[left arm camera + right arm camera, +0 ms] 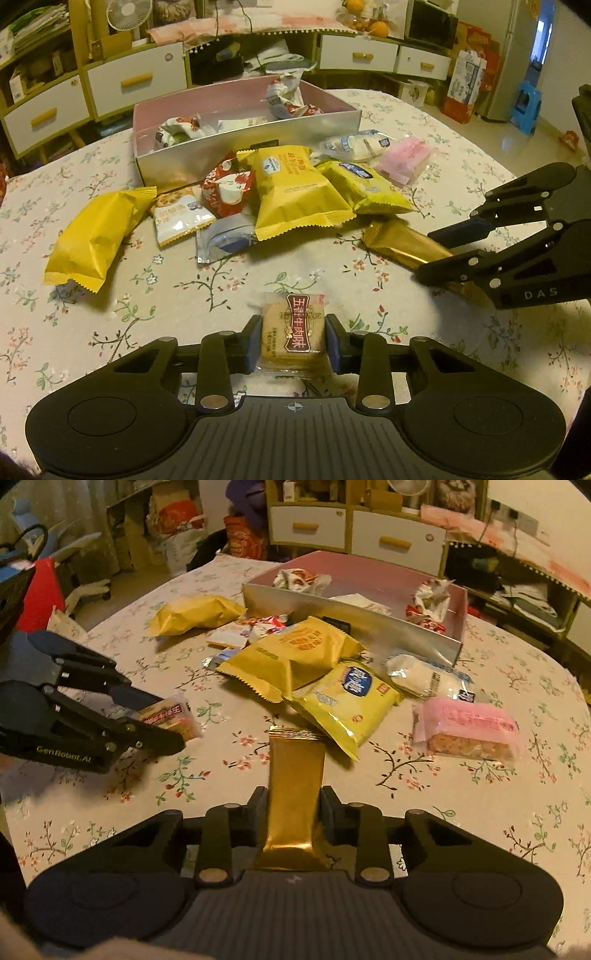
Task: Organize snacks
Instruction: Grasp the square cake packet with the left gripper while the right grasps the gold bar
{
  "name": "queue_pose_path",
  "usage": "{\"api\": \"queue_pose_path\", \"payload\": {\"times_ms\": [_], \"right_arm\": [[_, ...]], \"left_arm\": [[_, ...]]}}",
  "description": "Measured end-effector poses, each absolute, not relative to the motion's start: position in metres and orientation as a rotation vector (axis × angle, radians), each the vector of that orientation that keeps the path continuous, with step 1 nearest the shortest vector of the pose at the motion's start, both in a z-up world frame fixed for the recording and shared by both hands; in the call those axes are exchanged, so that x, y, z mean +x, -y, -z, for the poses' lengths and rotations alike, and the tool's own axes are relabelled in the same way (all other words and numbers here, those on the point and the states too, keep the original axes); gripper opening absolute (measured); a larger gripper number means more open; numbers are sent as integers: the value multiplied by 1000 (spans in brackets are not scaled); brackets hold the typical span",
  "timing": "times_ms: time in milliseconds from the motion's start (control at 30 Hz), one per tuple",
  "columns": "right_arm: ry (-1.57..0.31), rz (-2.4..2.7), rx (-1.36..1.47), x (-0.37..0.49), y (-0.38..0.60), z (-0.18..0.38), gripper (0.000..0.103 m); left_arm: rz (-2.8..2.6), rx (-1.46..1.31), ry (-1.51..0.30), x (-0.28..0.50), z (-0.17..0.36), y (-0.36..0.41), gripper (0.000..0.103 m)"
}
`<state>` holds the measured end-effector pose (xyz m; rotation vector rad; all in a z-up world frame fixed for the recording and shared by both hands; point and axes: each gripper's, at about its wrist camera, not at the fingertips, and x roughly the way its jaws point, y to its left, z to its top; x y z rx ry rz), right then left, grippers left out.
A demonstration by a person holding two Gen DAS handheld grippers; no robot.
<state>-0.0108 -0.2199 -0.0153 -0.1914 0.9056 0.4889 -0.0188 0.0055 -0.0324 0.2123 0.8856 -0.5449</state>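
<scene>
- The left tool point(293, 341) is clamped on a small square biscuit pack point(293, 328) with a dark red label, its blue pads pressing the pack's two sides, low over the flowered bench point(184, 295).
- The right tool point(293, 812) is clamped on a long gold wrapper point(293, 794), which runs straight out between the fingers; its far end lies just beside the green-yellow chip bag point(345, 705).
- The silver box point(207, 162), pink inside, stands at the far side of the bench and already holds several red-and-white wrapped sweets point(288, 99). I judge it to be where the snacks go.
- Loose packs lie heaped in front of the box's near wall: a large yellow bag point(295, 192), a second yellow bag point(94, 240) off to the left, a white bun pack point(424, 675) and a pink bar point(469, 727).
- To do this step well, lift both packs clear of the heap before carrying them, so the gold wrapper's free end does not drag the chip bag along.
- Bring each tool over the near wall, above a bare patch of the pink floor, and part the fingers only once low inside.
- Take the two tools in one after the other; they sit near each other and could collide above the box.
</scene>
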Motion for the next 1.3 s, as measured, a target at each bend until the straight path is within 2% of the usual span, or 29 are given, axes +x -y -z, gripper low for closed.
{"api": "queue_pose_path", "payload": {"times_ms": [333,767,1300], "right_arm": [[-925,-549,-188,-13,214,8,26],[-846,-550,-136,-6,212,-18,26],[-783,-426,-33,51,227,-44,26]], "left_arm": [[531,209,-899,-18,31,-7,32],[495,163,-855,-6,7,-12,32],[456,119,-811,35,-25,0,32]]}}
